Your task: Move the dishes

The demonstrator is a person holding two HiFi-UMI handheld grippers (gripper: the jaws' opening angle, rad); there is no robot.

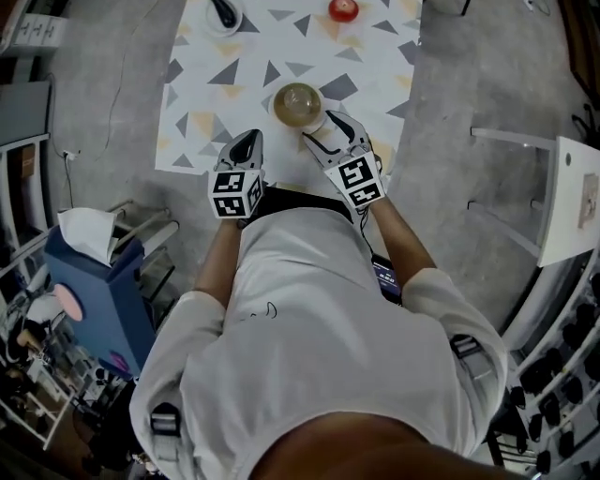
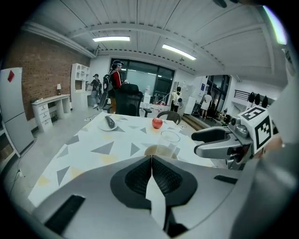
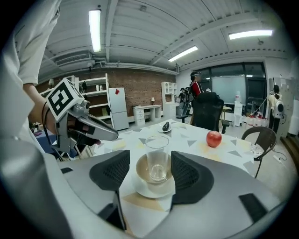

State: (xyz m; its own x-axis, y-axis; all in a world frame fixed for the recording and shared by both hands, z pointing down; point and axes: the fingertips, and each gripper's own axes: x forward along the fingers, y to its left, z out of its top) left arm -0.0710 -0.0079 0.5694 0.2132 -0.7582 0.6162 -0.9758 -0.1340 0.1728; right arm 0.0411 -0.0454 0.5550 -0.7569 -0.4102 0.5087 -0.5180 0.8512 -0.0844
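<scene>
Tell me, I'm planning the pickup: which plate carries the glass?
The near plate, under the brown bowl; the far plate holds only a dark object.

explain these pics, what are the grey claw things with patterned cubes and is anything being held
No robot: a person holds a two-jaw gripper in each hand; the cubes are part of them. The head view looks down from the person's head; the other two cameras ride on the grippers. On the patterned table stand a glass in a bowl on a saucer, an apple and a small plate with something dark. The left gripper is shut and empty. The right gripper is open, jaws either side of the bowl, holding nothing.
</scene>
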